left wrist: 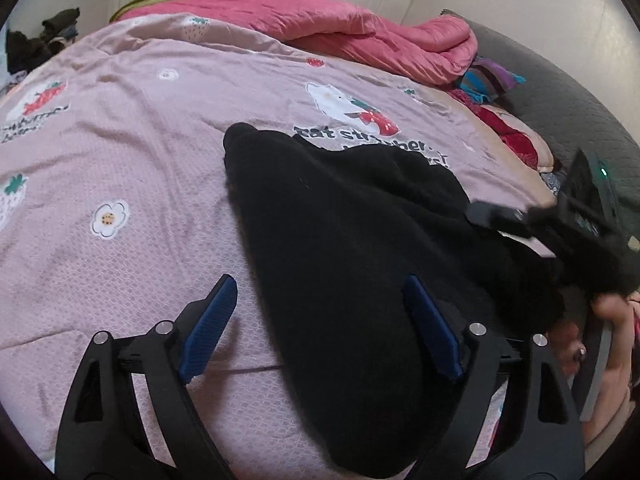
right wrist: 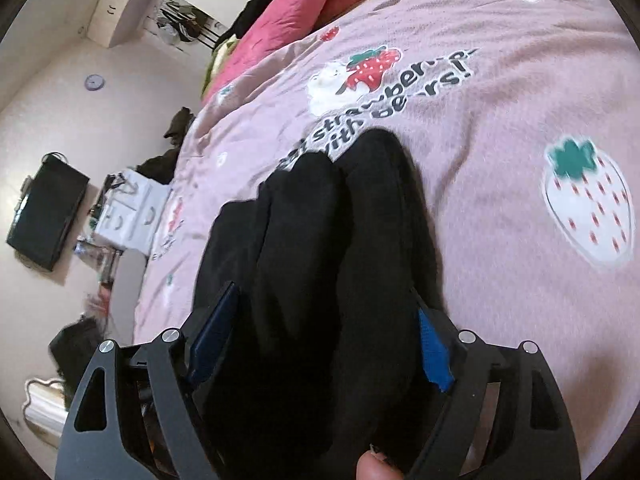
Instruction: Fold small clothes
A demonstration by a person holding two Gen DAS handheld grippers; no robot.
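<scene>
A black fleecy garment (left wrist: 344, 240) lies on the pink strawberry bedspread (left wrist: 140, 168). My left gripper (left wrist: 320, 300) is open just above its near end, the left blue pad over the bedspread, the right pad (left wrist: 430, 326) over the cloth. In the right wrist view the garment (right wrist: 320, 260) runs between my right gripper's (right wrist: 324, 316) wide-open jaws; the cloth drapes there without being pinched. The right gripper also shows in the left wrist view (left wrist: 560, 220), at the garment's right edge.
A rumpled pink quilt (left wrist: 360, 36) and dark clothes lie at the far end of the bed. Colourful clothes (left wrist: 488, 80) sit by the grey headboard (left wrist: 568, 112). In the right wrist view, a white drawer unit (right wrist: 132, 212) and floor clutter stand beside the bed.
</scene>
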